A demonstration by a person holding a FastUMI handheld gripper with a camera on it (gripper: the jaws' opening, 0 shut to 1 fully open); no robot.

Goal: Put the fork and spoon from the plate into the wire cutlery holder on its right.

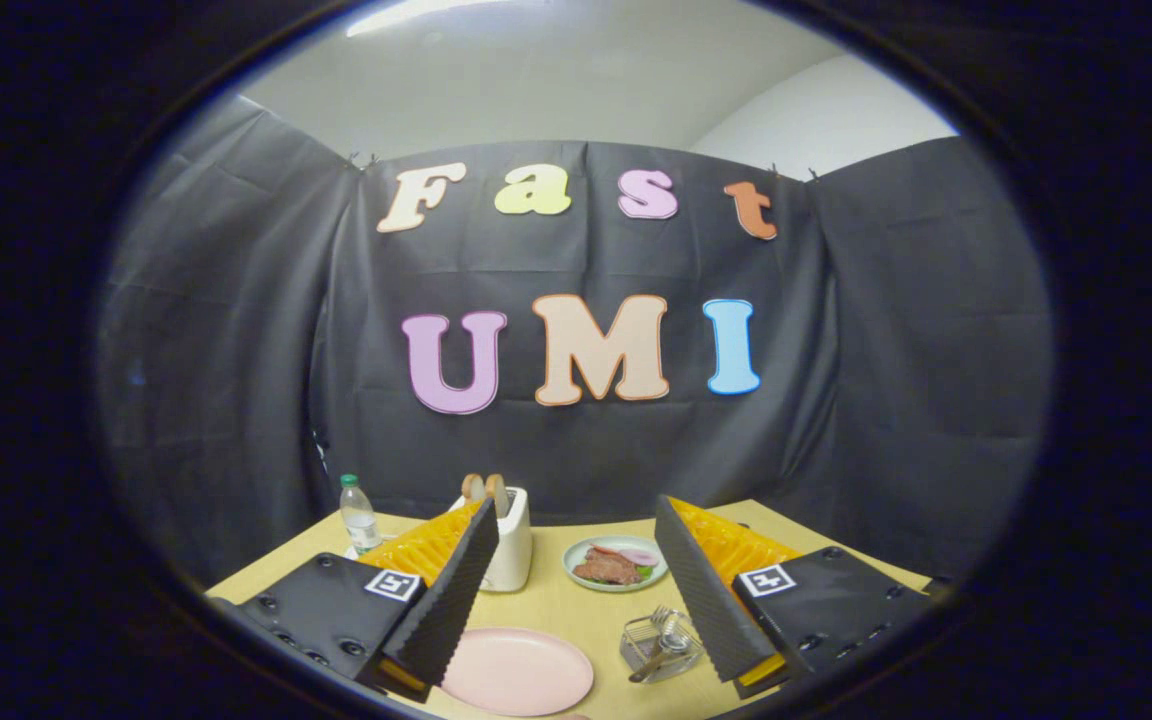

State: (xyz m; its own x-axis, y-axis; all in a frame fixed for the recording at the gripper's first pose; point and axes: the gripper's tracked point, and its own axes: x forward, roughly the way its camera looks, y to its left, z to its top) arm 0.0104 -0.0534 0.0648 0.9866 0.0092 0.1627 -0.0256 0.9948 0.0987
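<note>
- Where the gripper view looks forward along its own two fingers, the hand-held gripper [576,560] stands spread wide with nothing between the fingers; both fingers [451,590] rise from the lower part of the frame and are raised above the table [576,610].
- Table: light wooden top, lower centre of the frame, backed by black cloth walls.
- Plate [516,671]: pink, round, bare of cutlery, at the bottom centre, just right of the left finger's base.
- Wire cutlery holder [658,645]: to the right of the pink plate, apart from it, close against the inner side of the right finger in the lower right of centre.
- Fork [663,617]: tines showing at the top of the holder, inside it.
- Spoon [653,660]: metal, lying tilted in the same holder, its handle pointing toward the lower left; the exact overlap with the fork cannot be told.
- Food plate [616,564]: pale green, holding meat and slices of vegetable, beyond the holder, between the two fingertips in the picture.
- Toaster [509,552]: white, upright, two slices of bread [485,487] standing out of its top, just right of the left fingertip.
- Water bottle [358,515]: clear, upright, green cap, at the table's far left corner, left of the toaster.
</note>
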